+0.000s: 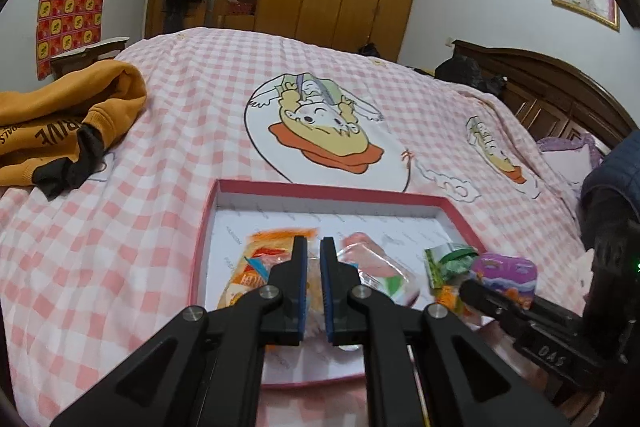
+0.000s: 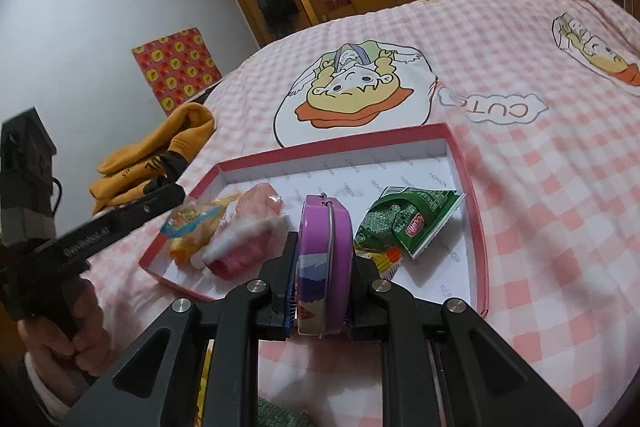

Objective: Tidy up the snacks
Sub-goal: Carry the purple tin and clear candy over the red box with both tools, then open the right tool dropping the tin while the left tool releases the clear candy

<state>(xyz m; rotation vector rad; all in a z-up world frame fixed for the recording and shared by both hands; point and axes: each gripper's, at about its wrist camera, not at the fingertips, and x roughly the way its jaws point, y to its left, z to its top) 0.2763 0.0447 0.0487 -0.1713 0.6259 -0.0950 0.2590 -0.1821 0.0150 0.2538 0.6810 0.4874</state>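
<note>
Right gripper [image 2: 323, 267] pinches a purple tin [image 2: 322, 251] on edge over the red tray's [image 2: 474, 195] six o'clock rim. Left gripper [image 1: 314, 269], fingers nearly pressed together and empty, hovers above an orange packet [image 1: 256, 267] at nine o'clock inside.

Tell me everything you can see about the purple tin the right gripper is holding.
The purple tin is a small rounded container that looks like painted metal, with a lilac lid, a thin wire clasp or hinge along its seam and a cartoon print on its lower face. It stands on edge, clamped between the right gripper fingers, which press both broad faces. It is held over the near edge of the red-rimmed box, between a pink snack pack and a green one. The lid appears closed.
</note>
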